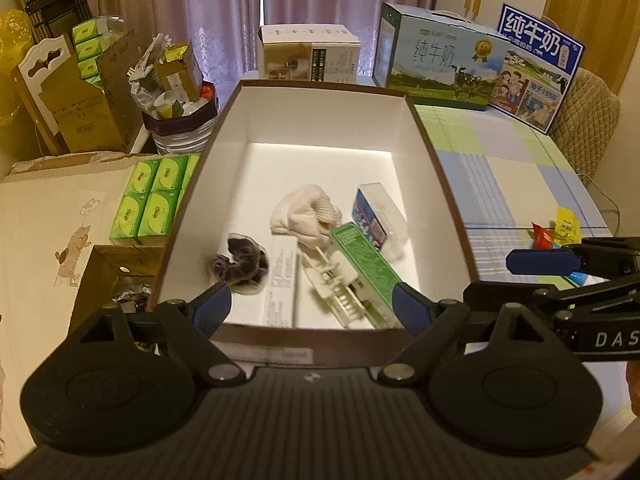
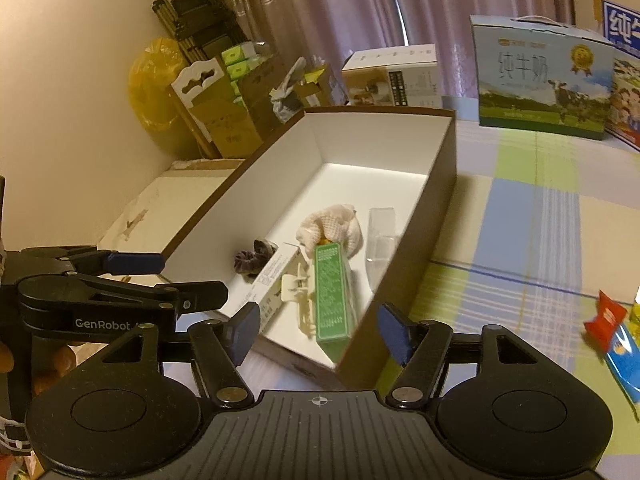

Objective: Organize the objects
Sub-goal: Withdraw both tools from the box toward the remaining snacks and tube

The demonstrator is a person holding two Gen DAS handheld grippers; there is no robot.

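A brown box with a white inside stands on the table. In it lie a green carton, a white glove, a dark scrunchie, a white hair clip, a long white box and a blue and white box. My left gripper is open and empty over the box's near wall. My right gripper is open and empty above the near right corner. Snack packets lie on the table at the right.
Milk cartons and a white box stand at the table's far edge. Green tissue packs, cardboard boxes and a full bin stand left of the table. The tablecloth is checked.
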